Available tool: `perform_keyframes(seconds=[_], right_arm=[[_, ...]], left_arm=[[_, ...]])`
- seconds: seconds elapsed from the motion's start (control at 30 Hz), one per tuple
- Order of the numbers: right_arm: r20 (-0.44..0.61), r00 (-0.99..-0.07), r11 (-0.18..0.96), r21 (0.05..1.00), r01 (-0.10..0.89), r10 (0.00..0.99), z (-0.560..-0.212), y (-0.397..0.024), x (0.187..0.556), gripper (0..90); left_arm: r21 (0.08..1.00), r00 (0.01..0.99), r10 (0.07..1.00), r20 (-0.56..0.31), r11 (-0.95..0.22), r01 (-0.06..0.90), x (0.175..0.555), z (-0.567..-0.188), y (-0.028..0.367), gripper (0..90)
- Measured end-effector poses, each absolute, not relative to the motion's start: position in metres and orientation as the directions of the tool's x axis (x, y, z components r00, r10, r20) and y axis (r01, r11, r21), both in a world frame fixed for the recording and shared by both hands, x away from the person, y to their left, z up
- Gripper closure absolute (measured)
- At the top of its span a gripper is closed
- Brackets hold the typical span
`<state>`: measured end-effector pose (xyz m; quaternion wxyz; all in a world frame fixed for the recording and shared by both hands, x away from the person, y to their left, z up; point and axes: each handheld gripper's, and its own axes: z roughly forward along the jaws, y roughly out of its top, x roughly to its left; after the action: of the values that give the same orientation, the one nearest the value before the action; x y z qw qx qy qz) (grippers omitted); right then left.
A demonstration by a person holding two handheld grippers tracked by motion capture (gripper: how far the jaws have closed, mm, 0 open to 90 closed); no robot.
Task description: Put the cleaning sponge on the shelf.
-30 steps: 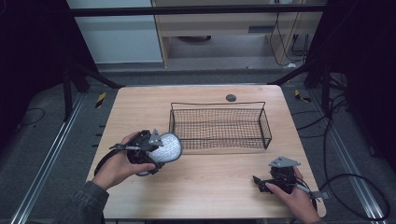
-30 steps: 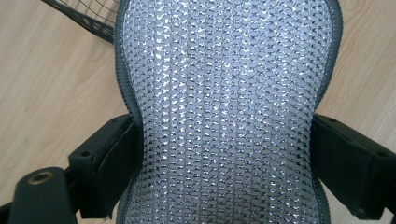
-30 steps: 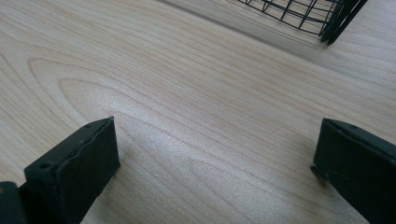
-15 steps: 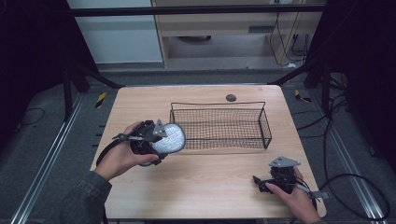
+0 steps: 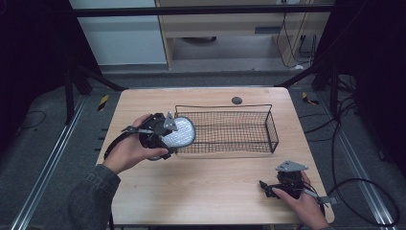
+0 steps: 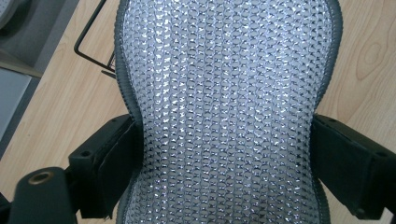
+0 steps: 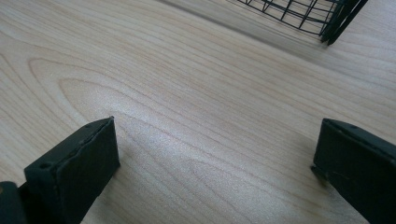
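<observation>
My left gripper point(image 5: 165, 130) is pinching a silver mesh pad point(image 5: 179, 132), a shiny woven piece with a dark grey edge. In the left gripper view its 2 jaws press in on the pad's point(image 6: 229, 112) narrow waist from 9 and 3 o'clock, and the pad bulges wider above and below them. From the high view, the pad sits at the 9 o'clock end of the black wire basket point(image 5: 249, 125), over its left rim, held up off the wooden table point(image 5: 210, 191). I cannot tell whether it touches the wire.

My right gripper point(image 5: 268, 187) rests low at about 5 o'clock on the table, well apart from the basket. Its 2 jaws are spread wide with bare wood between them, and a corner of the basket point(image 7: 303, 14) shows at 1 o'clock in the right gripper view.
</observation>
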<state>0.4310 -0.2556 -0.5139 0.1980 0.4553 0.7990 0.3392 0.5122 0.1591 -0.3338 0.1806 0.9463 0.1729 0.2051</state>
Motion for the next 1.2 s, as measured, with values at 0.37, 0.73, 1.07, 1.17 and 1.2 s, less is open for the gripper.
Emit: perform_keyframes(seconds=[0.37,0.73,1.07,1.17,1.2], right_arm=[[-0.011,-0.508,0.358,0.722,0.592,0.861,-0.514,-0.256,0.431,0.3],[-0.013,-0.510,0.362,0.720,0.592,0.860,-0.514,-0.256,0.431,0.3],[-0.008,-0.507,0.355,0.722,0.593,0.862,-0.514,-0.256,0.431,0.3],[-0.009,-0.506,0.356,0.722,0.593,0.862,-0.514,-0.255,0.431,0.3],[-0.009,-0.506,0.356,0.722,0.593,0.862,-0.514,-0.255,0.431,0.3]], left_arm=[[0.411,0.854,0.397,0.335,-0.878,0.247,0.532,-0.332,0.149,11.4],[0.397,0.860,0.369,0.352,-0.891,0.220,0.542,-0.329,0.133,11.4],[0.395,0.866,0.347,0.360,-0.898,0.195,0.551,-0.331,0.120,11.4],[0.389,0.868,0.333,0.367,-0.903,0.182,0.555,-0.331,0.114,11.4],[0.389,0.868,0.333,0.367,-0.903,0.182,0.555,-0.331,0.114,11.4]])
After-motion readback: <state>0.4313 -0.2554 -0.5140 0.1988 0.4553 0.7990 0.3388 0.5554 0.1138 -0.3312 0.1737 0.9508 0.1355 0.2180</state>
